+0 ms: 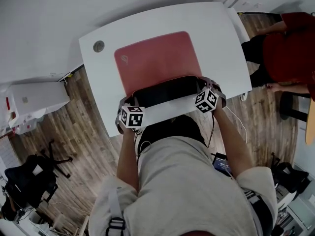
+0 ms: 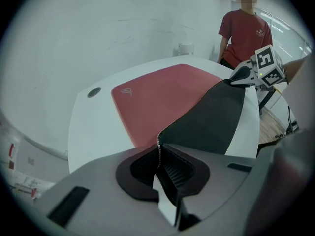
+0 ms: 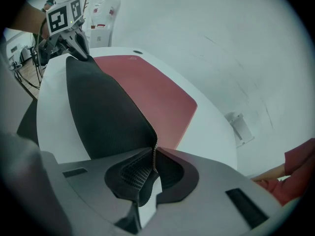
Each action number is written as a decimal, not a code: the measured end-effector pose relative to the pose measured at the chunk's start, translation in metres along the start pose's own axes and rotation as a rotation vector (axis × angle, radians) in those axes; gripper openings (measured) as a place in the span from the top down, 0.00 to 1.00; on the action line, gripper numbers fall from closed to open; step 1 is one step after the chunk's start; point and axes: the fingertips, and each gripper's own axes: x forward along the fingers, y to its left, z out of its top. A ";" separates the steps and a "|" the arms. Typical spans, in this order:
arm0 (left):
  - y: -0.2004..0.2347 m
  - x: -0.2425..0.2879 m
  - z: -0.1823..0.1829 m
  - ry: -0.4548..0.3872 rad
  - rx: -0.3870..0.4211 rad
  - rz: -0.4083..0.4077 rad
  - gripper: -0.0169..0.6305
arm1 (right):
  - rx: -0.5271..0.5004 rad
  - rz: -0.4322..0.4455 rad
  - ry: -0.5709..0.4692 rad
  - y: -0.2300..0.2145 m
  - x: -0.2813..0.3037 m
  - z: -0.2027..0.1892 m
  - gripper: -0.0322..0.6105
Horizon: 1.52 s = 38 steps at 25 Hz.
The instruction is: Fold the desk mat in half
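The desk mat (image 1: 157,60), red on top with a black underside (image 1: 165,91), lies on the white desk (image 1: 216,38). Its near edge is lifted off the desk, so the black side faces me. My left gripper (image 1: 129,102) is shut on the mat's near left corner (image 2: 159,140), my right gripper (image 1: 203,84) on the near right corner (image 3: 155,149). In the left gripper view the stitched edge runs between the jaws (image 2: 160,154), and the right gripper (image 2: 240,76) pinches the other end. The right gripper view shows the same pinch (image 3: 154,160), with the left gripper (image 3: 75,47) at the far end.
A round grommet (image 1: 99,46) sits in the desk's far left corner. A person in a red shirt (image 1: 290,45) stands beside the desk's right side. A white cabinet (image 1: 32,100) and a black chair (image 1: 29,181) stand on the wooden floor to the left.
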 end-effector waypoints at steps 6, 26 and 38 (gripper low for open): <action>0.000 0.001 0.003 -0.008 0.013 -0.020 0.93 | -0.004 -0.030 0.014 -0.002 0.001 -0.001 0.87; 0.009 0.007 0.012 0.024 0.033 -0.010 0.93 | 0.021 0.046 0.038 -0.009 0.008 0.006 0.87; 0.009 0.008 0.013 0.056 0.063 0.010 0.93 | 0.037 0.054 0.011 -0.013 0.010 0.009 0.87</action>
